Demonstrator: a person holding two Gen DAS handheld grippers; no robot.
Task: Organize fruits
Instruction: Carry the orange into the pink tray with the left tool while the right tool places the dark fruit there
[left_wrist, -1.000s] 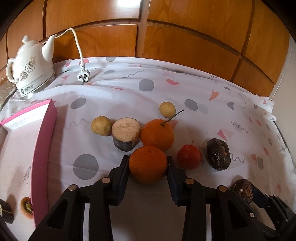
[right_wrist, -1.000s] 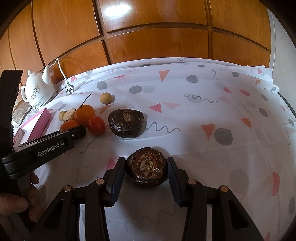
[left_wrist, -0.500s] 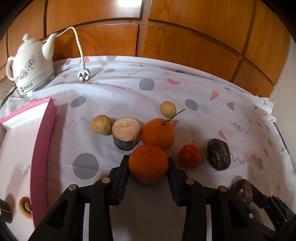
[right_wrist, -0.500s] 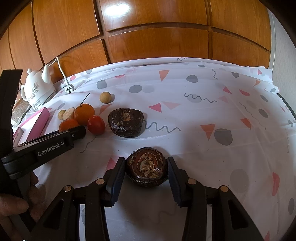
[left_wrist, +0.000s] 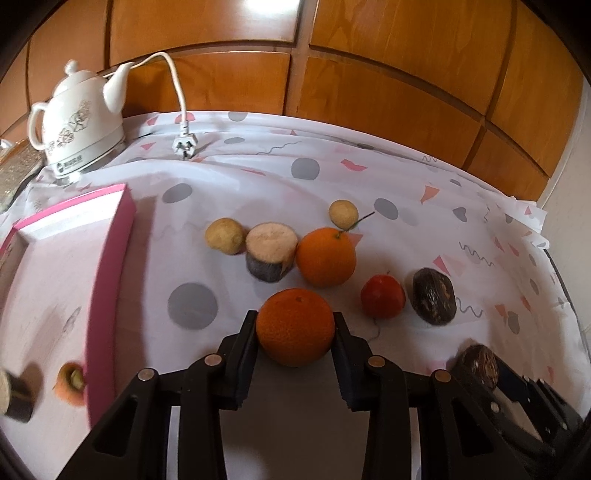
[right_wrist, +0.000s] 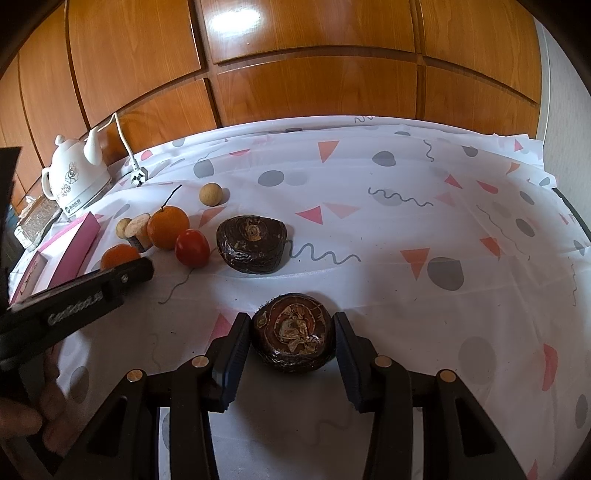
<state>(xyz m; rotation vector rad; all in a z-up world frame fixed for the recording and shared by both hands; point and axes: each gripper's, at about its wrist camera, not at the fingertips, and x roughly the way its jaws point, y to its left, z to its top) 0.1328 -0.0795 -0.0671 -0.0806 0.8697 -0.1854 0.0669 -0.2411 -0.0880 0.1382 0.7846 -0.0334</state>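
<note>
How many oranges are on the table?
2. One orange sits between the jaws of the left gripper. The other orange, with a stem, lies behind it, beside the cut root. None seems hidden.

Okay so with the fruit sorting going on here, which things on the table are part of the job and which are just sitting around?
Part of the job:
- orange in the left gripper
- dark fruit between the right gripper fingers
- stemmed orange
- red fruit
- second dark fruit
- two small tan fruits
- pink box

Lying about:
- white kettle
- its plug
- cut log piece
</note>
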